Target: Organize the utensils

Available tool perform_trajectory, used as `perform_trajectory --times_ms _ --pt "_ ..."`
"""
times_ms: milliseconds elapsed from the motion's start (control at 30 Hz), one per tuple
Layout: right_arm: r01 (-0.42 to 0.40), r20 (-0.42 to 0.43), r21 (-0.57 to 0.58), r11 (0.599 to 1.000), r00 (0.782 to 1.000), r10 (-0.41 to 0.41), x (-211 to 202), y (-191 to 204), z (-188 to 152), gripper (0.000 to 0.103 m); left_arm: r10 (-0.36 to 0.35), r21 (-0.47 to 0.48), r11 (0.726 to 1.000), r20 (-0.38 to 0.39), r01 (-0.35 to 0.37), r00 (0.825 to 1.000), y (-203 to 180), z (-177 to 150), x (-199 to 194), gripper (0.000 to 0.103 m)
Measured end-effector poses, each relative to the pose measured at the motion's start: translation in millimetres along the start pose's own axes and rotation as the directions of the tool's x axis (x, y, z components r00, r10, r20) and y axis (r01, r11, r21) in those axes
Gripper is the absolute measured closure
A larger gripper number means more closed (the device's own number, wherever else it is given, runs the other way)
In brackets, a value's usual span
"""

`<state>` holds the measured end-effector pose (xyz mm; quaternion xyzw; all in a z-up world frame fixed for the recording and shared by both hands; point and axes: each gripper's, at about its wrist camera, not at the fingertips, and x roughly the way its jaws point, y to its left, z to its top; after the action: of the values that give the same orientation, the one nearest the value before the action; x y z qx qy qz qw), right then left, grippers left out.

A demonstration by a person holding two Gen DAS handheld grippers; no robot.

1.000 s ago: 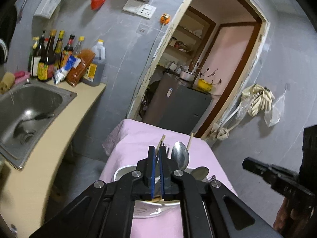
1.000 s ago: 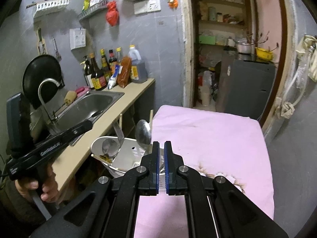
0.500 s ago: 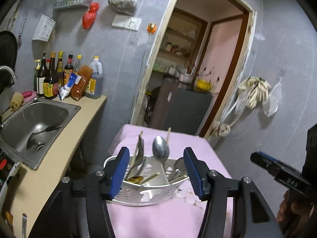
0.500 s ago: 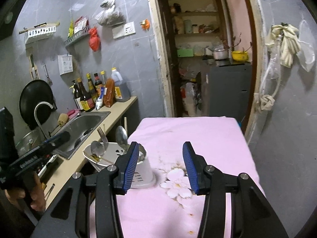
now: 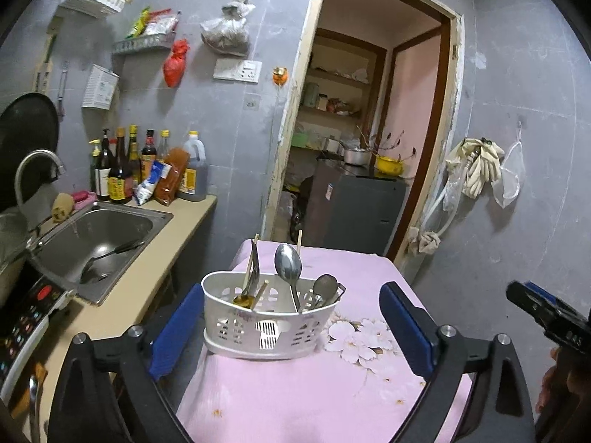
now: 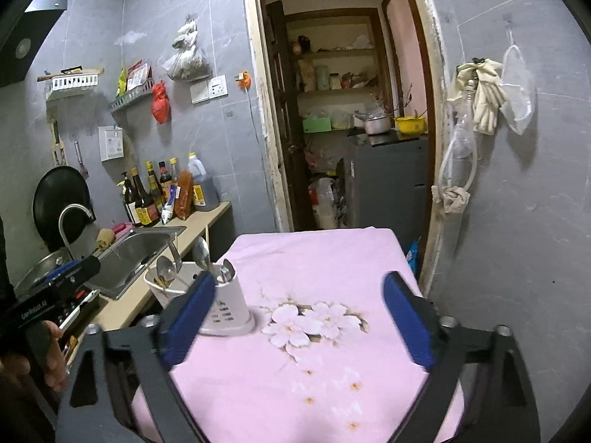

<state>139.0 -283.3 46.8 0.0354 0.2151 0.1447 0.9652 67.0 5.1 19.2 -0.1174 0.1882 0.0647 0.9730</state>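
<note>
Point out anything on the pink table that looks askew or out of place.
The white plastic utensil caddy sits at the left edge of the pink floral tablecloth, close to overhanging. Its large metal spoon and chopsticks lean at mixed angles. Nothing spilled.

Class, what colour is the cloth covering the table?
Pink cloth with a white flower print; clearest in the right wrist view.

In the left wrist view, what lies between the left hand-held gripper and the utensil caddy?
Only bare pink tablecloth. The left hand-held gripper, jaws opening, frames the utensil caddy without touching it.
</note>
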Motion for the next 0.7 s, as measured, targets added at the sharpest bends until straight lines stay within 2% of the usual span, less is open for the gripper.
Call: perform_trajectory --times_ms 267,700 --pt "0.003 0.023 0.007 1.0 1.0 -0.003 -44.2 -14.5 -20.1 0.002 0.042 0.048 0.998 0.015 -0.043 0.999 -20.3 -17.5 -36.6 0.004" --pt "-0.029 0.063 -0.007 1.0 0.998 0.029 -98.6 -26.1 -50.7 0.001 0.068 0.059 0.996 -0.041 -0.066 0.997 -38.3 -54.2 -80.8 0.004"
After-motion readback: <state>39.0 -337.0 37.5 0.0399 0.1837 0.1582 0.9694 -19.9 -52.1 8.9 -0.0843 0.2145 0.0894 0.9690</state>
